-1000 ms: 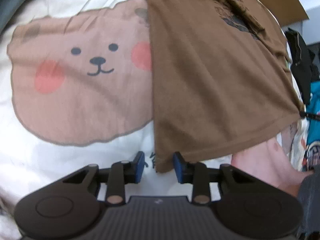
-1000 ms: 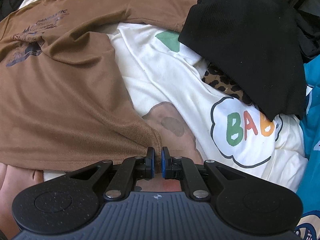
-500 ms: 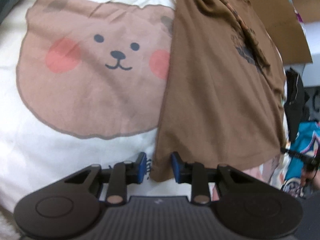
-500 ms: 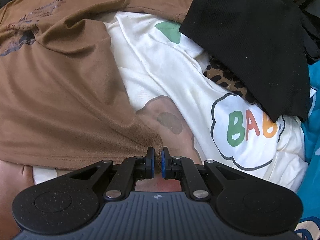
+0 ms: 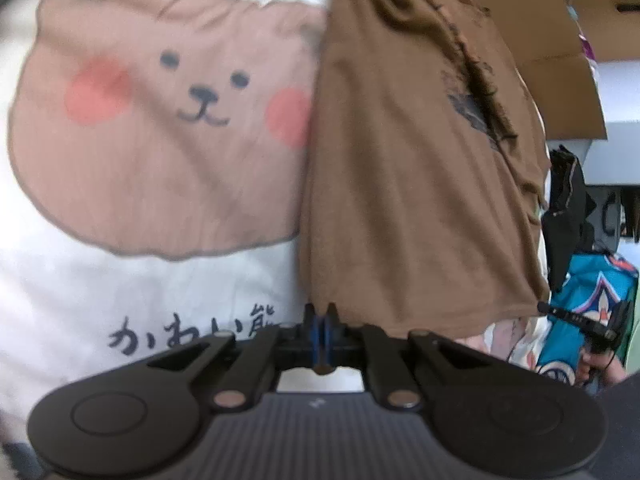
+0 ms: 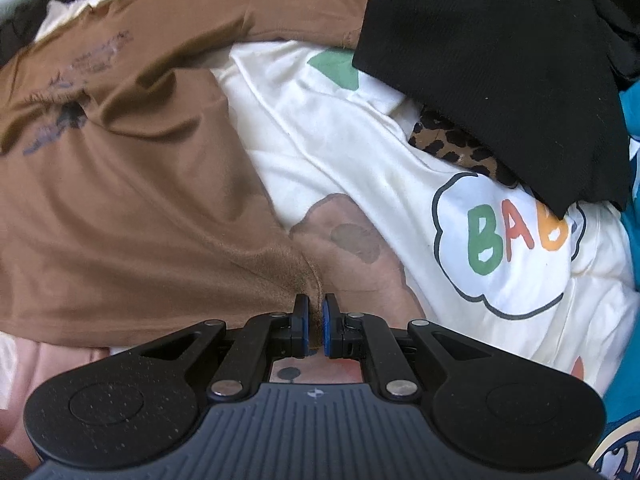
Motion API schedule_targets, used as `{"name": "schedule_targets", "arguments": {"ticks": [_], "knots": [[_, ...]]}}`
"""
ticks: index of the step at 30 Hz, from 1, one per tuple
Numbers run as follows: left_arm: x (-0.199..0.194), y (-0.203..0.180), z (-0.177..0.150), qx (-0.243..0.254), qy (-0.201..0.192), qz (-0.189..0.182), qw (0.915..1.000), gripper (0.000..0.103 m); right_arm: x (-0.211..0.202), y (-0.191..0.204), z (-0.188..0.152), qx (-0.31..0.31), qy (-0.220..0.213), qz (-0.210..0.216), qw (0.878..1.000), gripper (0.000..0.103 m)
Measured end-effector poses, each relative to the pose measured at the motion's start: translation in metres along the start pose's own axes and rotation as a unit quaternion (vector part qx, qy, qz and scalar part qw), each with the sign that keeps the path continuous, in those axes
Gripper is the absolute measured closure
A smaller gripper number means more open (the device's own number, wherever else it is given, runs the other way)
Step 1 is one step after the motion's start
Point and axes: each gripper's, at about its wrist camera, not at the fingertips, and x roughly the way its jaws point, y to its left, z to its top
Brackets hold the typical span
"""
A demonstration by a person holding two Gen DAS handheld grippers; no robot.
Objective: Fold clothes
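brown tee (image 5: 416, 184): spread over the white bear blanket (image 5: 120, 264), print side up; lower hem nearest both grippers
left gripper (image 5: 320, 322): angled steeply down at the tee's lower-left hem corner
left jaws: clenched, blue pads together on that corner; brown cloth sits between them
right gripper (image 6: 316, 320): points almost straight down at the tee's other hem corner
right jaws: clamped on a bunched fold of brown cloth, pads nearly touching
blanket (image 6: 360, 152): bear face left of the tee, "BAB" cloud print to the right
black cloth (image 6: 500, 60): lies on the blanket, covers part of a leopard-print piece (image 6: 452, 140)
room: cardboard (image 5: 532, 20) behind the tee; teal fabric (image 5: 588, 300) at far right
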Motion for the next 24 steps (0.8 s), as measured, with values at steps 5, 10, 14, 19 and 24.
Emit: {"name": "schedule_targets", "arguments": {"ticks": [5, 10, 14, 19, 24], "knots": [[-0.045, -0.017, 0.009, -0.012, -0.033, -0.020, 0.9992, 0.101, -0.031, -0.009, 0.016, 0.041, -0.019, 0.055, 0.997, 0.099], [-0.082, -0.054, 0.028, -0.002, -0.073, -0.044, 0.9964, 0.101, -0.072, -0.013, 0.054, 0.053, -0.054, 0.102, 0.992, 0.099], [-0.109, -0.077, 0.040, 0.002, -0.105, -0.061, 0.9926, 0.101, -0.106, -0.005, 0.082, 0.048, -0.083, 0.119, 0.988, 0.099], [-0.142, -0.106, 0.050, 0.012, -0.135, -0.070, 0.9883, 0.101, -0.148, 0.001, 0.112, 0.066, -0.101, 0.149, 0.981, 0.099], [-0.165, -0.129, 0.060, 0.026, -0.156, -0.070, 0.9849, 0.101, -0.188, 0.001, 0.133, 0.097, -0.099, 0.180, 0.974, 0.099]]}}
